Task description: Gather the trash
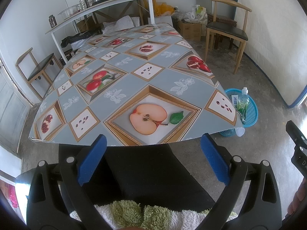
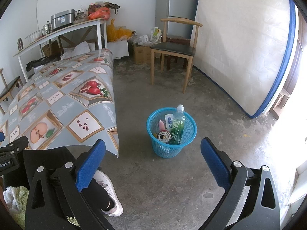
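A blue mesh trash basket [image 2: 189,134] stands on the concrete floor right of the table. It holds a green plastic bottle [image 2: 178,127], a can [image 2: 164,136], a white packet [image 2: 169,120] and a pink item [image 2: 161,125]. It also shows in the left wrist view [image 1: 251,111], partly behind the table corner. My left gripper [image 1: 153,145] is open and empty, held at the near edge of the table [image 1: 119,88], which has a fruit-print cloth. My right gripper [image 2: 153,149] is open and empty, above the floor just short of the basket.
A wooden chair [image 2: 173,49] stands beyond the basket, a mattress [image 2: 239,44] leans on the right wall. A second chair [image 1: 37,71] is left of the table. A shelf table [image 1: 99,9] with pots stands behind. My legs and shoe [image 2: 107,191] are below.
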`<state>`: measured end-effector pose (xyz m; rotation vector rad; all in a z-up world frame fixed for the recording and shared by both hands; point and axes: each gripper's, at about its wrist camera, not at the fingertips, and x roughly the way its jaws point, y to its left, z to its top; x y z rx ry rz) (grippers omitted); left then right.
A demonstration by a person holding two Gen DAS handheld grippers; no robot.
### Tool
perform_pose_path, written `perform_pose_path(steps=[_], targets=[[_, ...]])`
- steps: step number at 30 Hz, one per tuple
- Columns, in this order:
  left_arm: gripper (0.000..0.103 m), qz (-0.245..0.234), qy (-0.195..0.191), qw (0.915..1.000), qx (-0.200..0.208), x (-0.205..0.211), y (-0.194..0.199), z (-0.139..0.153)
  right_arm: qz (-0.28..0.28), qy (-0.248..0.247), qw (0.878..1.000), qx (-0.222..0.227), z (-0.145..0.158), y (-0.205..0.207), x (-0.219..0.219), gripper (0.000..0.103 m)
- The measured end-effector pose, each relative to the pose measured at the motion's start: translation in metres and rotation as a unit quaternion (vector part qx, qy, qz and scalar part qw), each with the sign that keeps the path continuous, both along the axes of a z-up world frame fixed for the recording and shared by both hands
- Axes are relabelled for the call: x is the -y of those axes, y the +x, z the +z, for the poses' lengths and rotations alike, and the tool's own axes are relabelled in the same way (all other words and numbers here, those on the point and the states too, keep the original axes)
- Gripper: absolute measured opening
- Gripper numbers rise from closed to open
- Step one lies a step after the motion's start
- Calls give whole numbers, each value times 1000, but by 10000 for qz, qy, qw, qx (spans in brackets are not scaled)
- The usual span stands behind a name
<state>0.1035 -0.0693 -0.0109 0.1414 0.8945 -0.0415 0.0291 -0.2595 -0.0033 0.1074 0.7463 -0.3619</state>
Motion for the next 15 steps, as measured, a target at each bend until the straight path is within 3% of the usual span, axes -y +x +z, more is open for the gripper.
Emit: perform_pose_path(steps=[15], targets=[[94, -10, -20, 10000, -40, 0, -5, -6, 5, 1, 10000, 0, 0, 0, 0, 96]])
